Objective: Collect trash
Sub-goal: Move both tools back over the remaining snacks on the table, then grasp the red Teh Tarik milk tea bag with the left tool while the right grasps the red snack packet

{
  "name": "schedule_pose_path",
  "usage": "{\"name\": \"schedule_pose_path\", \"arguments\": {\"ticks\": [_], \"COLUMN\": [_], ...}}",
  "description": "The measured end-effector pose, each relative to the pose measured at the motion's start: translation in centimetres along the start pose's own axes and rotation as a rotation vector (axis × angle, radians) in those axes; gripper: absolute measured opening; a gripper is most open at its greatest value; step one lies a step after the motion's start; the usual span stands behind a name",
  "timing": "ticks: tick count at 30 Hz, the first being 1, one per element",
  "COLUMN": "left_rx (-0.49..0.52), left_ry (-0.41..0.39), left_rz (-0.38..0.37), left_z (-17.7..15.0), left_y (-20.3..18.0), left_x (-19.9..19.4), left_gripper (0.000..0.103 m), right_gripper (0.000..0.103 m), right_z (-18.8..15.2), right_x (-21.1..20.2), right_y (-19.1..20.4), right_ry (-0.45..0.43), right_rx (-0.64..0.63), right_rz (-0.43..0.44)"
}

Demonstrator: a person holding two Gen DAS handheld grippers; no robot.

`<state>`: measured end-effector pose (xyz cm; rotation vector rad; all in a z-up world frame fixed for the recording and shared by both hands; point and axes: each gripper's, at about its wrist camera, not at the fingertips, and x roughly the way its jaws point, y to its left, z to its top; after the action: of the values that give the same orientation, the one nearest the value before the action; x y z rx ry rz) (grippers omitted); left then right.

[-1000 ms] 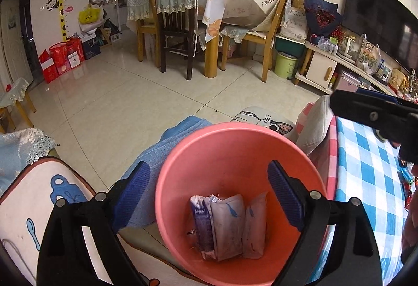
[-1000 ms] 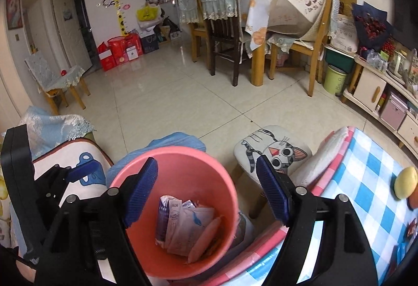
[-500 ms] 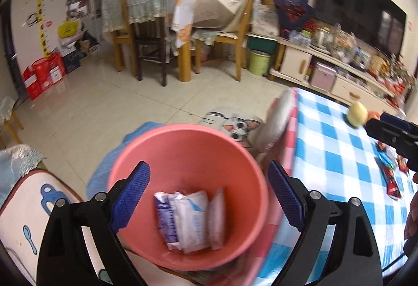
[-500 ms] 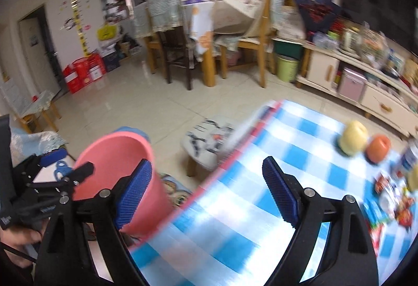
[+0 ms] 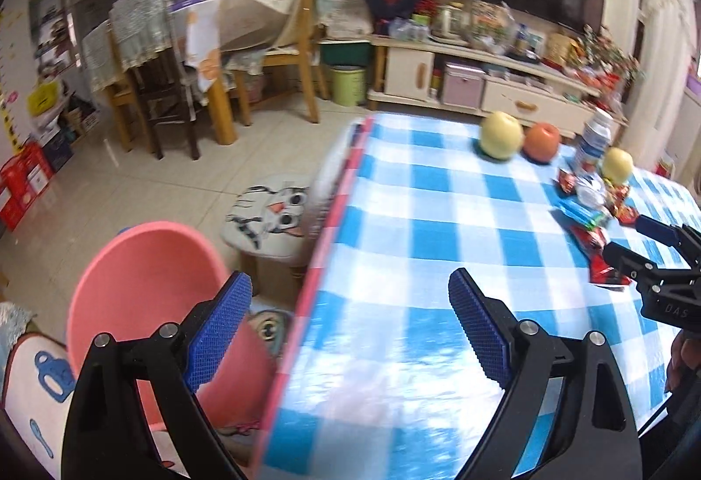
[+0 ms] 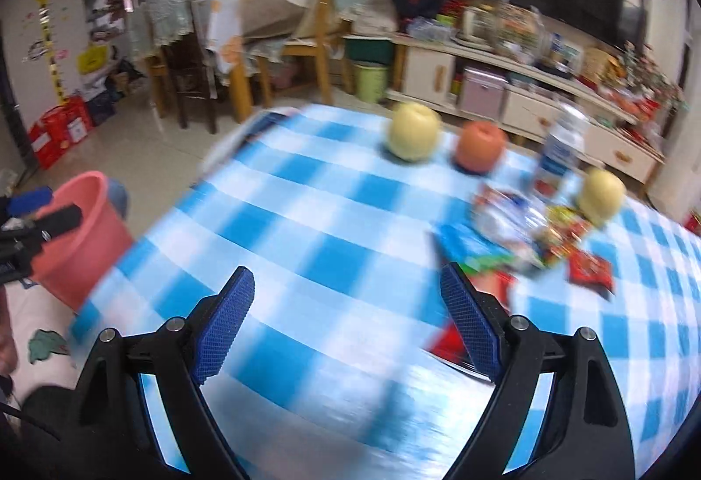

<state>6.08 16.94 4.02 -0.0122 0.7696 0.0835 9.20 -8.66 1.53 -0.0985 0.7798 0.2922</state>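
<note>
Snack wrappers (image 6: 525, 234) lie in a loose pile on the blue checked table (image 6: 333, 217), with a red packet (image 6: 589, 267) beside them. My right gripper (image 6: 348, 291) hangs open over the cloth, short of the pile, nothing between its fingers. Another red wrapper (image 6: 451, 339) shows behind its right finger. My left gripper (image 5: 350, 300) is open and empty above the table's left edge (image 5: 333, 225). The pink bin (image 5: 144, 282) stands on the floor to its left; its contents are hidden. In the left wrist view the right gripper (image 5: 626, 236) reaches toward the wrappers (image 5: 587, 217).
Two yellow apples (image 6: 414, 131) (image 6: 602, 190), an orange fruit (image 6: 479, 147) and a plastic bottle (image 6: 561, 147) stand at the table's far side. A cat-face stool (image 5: 267, 217) sits beside the table. Dining chairs and a low TV cabinet are further back.
Both grippers swung right, from above the pink bin with its packets to over the checked table. The bin now sits at the left of both views. The right jaws stand a little wider.
</note>
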Motion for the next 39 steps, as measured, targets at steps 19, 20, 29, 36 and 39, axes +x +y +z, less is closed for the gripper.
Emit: {"name": "schedule_pose_path", "arguments": {"ticks": [19,20,29,36,39], "left_rx": [0.237,0.249,0.268,0.254,0.226], "left_ry": [0.074,0.075,0.107,0.159,0.187], "left_rz": [-0.213,-0.213,-0.159,-0.153,-0.171], "left_z": [-1.3,-1.4,-1.3,-1.5,-1.3], "left_y": [-28.5,-29.6,-32.3,-32.2,-31.8], "left_x": [8.6,8.9,11.6,13.4,14.0], "left_gripper": [0.091,0.091,0.091,0.091,0.092], "right_gripper": [0.087,0.087,0.088,0.088,0.088], "right_z": [-8.5,-8.4,-5.6,-4.5,-3.9], "right_x": [-2.9,-2.6,0.9,5.1,5.2], "right_y": [-22.3,-22.5,-22.8,-23.7,-23.8], "right_ry": [0.016,0.026,0.047,0.075,0.044], "right_rx": [0.237,0.238,0.169,0.015,-0.019], "right_rz": [-0.196,-0.188,-0.123,-0.054,-0.033]}}
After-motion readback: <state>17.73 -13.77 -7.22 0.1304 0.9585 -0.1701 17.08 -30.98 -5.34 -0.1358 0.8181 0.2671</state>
